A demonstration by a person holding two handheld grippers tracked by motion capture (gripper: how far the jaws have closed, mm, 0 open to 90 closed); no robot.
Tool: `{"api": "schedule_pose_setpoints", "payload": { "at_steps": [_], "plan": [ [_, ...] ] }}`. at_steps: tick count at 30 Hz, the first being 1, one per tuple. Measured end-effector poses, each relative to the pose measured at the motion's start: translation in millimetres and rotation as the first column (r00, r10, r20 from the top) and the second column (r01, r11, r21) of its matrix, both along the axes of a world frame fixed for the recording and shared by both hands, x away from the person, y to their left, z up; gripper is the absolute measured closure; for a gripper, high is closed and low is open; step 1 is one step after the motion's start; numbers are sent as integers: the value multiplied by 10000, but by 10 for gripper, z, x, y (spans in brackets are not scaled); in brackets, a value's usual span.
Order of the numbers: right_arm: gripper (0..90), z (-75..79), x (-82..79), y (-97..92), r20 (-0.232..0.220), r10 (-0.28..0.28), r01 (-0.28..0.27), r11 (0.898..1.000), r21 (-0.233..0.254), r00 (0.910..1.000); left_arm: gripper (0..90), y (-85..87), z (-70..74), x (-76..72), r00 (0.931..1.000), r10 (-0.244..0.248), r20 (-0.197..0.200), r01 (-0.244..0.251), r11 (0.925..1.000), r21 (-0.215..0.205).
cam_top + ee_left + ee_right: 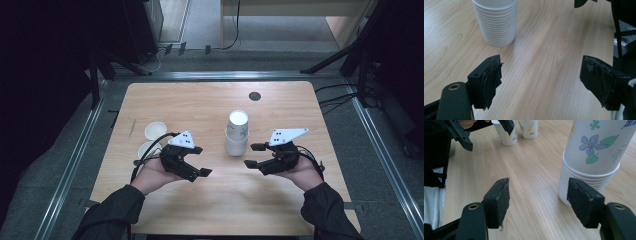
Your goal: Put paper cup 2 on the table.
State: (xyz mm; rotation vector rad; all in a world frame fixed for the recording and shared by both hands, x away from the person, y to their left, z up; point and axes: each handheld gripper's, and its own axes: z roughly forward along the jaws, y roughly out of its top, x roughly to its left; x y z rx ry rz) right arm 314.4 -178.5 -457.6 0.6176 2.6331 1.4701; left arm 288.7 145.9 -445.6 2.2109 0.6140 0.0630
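Note:
A tall stack of white paper cups (236,134) stands upright near the table's middle; its top cup has a flower print (596,145). In the left gripper view the stack's ribbed base (496,25) sits ahead and to the left. My left gripper (199,161) is open, left of the stack, nothing between its jaws (539,82). My right gripper (254,155) is open too, just right of the stack and apart from it (539,202). Two single cups (154,131) (148,149) stand behind my left hand.
A wooden table (220,200) bears everything; a small dark round disc (254,96) lies near its far edge. Dark stands and cables ring the table on the floor. The other hand's jaws (464,137) cross the right gripper view's top left.

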Motion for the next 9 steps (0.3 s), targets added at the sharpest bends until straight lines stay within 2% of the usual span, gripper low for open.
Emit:
{"api": "schedule_pose_setpoints", "payload": {
  "at_steps": [9],
  "plan": [
    [343, -9, 10, 2, 15, -24, 24, 10000, 10, 10000, 179, 6, -44, 9, 9996, 254, 118, -253, 9997, -54]
  ]
}}
